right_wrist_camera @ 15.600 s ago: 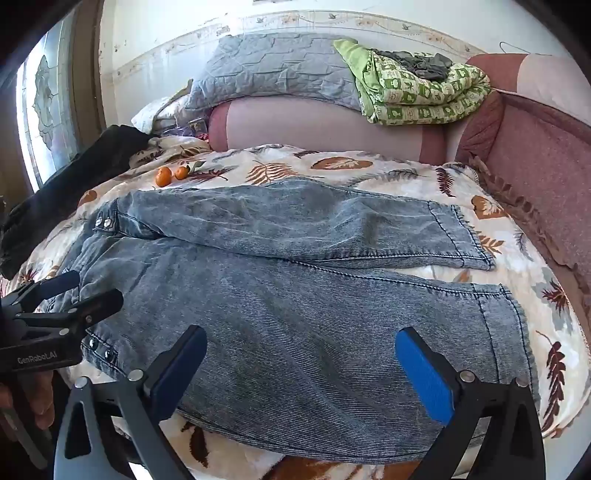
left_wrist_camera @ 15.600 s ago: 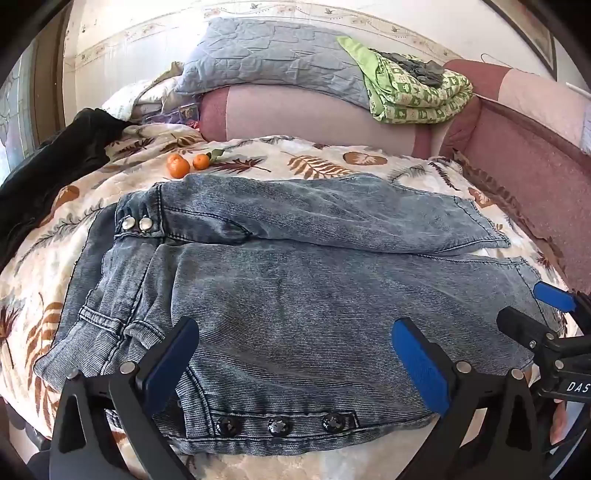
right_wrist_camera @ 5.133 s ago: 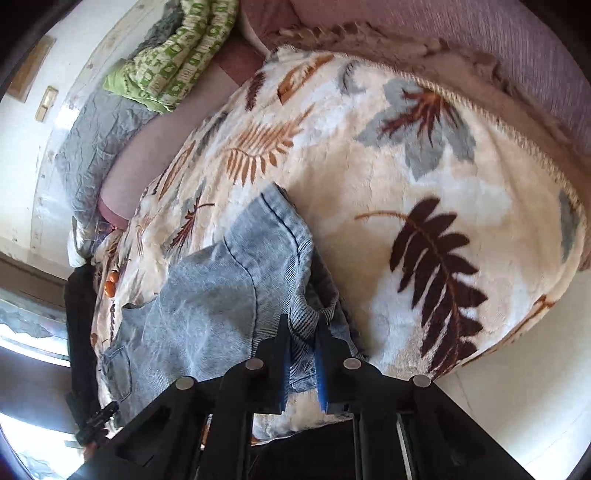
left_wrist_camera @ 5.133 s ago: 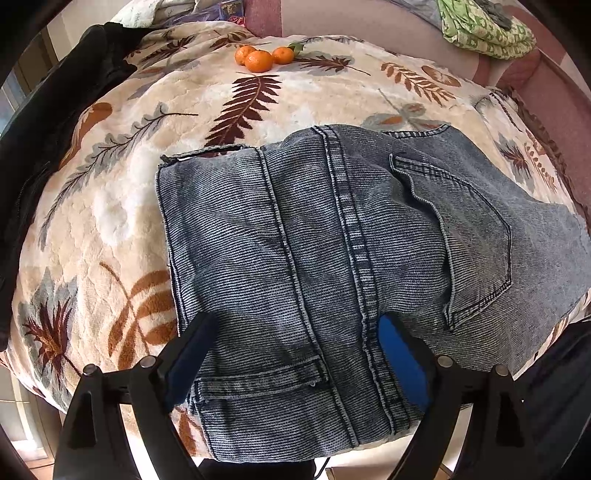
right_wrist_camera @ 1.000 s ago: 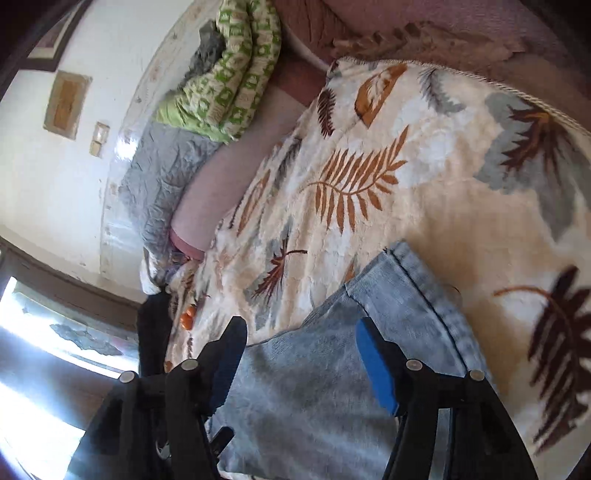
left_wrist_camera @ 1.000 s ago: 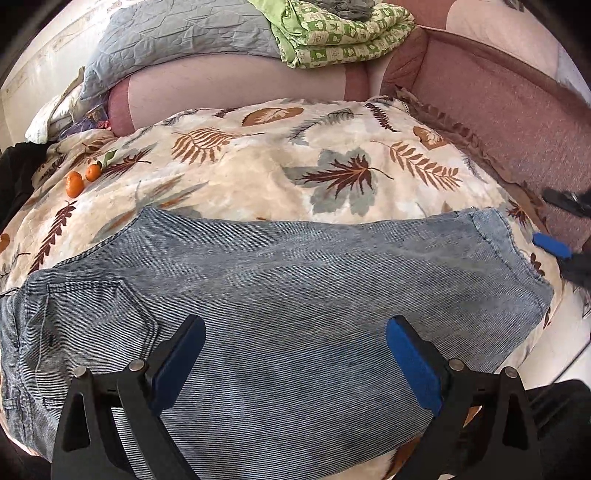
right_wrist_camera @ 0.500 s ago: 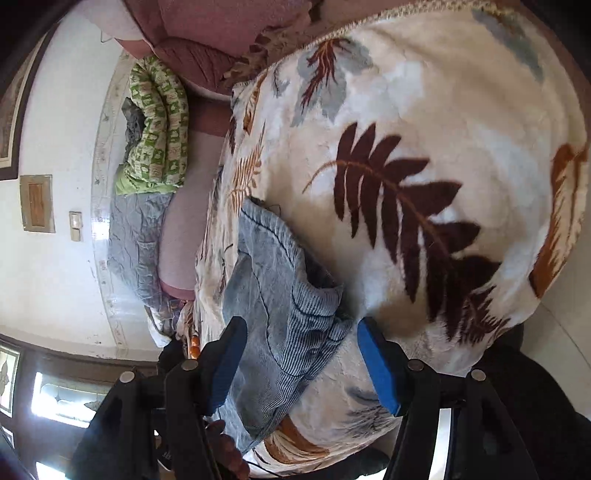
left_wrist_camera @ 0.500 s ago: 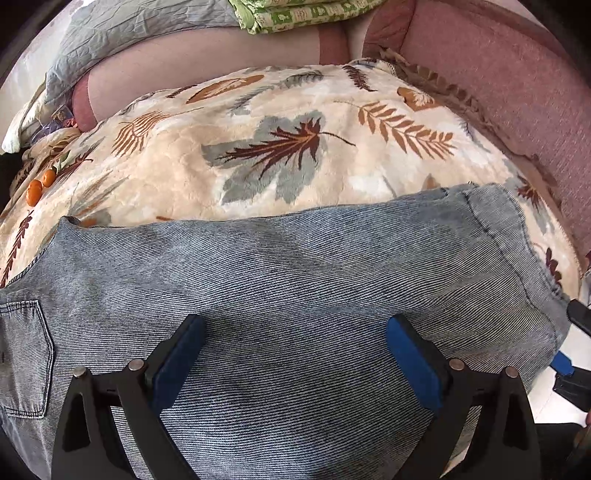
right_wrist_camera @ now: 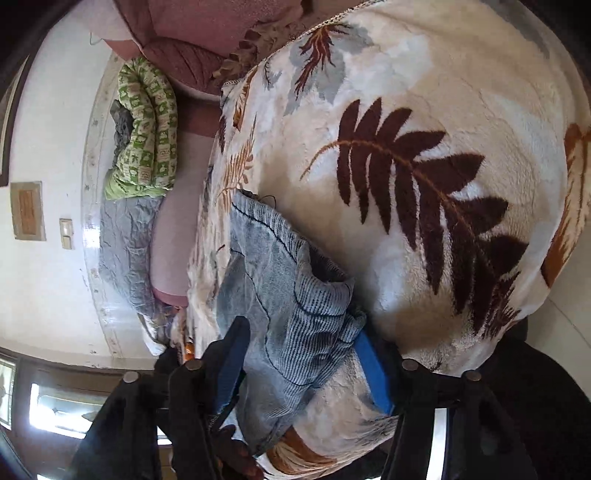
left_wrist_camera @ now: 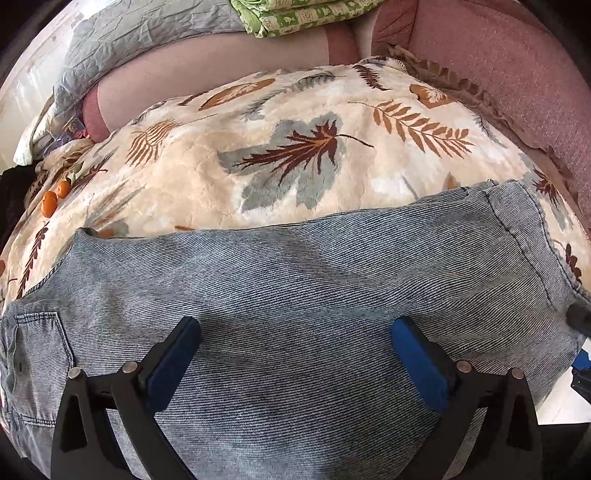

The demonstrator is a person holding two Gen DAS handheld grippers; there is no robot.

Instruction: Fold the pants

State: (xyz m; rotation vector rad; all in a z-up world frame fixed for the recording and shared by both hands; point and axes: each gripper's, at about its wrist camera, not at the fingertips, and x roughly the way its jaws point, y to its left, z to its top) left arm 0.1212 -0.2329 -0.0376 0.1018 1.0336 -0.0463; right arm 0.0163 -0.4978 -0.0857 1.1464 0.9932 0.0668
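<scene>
Pants [left_wrist_camera: 303,295] of faded blue denim, laid flat across the near edge of a leaf-patterned blanket [left_wrist_camera: 295,155], legs stacked, back pocket [left_wrist_camera: 35,343] at the far left, hem [left_wrist_camera: 524,229] at the right. Left gripper [left_wrist_camera: 295,354] poised just above the middle of the legs, jaws released and spread wide, blue pads [left_wrist_camera: 173,354] clear of each other with only cloth below them, nothing pinched. Right gripper [right_wrist_camera: 299,358] at the hem end, seen from the side: jaws just narrowing around the bunched hem [right_wrist_camera: 291,295], cloth between the pads, the right pad [right_wrist_camera: 371,365] against the fold; firm clench not certain, since a gap shows on the left side. Edge of that same gripper also visible at the right border of the left view [left_wrist_camera: 580,354]. Beyond the pants, oranges [left_wrist_camera: 55,197] on the blanket's far left. Further back, a pink headrest [left_wrist_camera: 221,55], a grey quilt [left_wrist_camera: 140,33] and a green patterned quilt [left_wrist_camera: 303,14] piled on it.
</scene>
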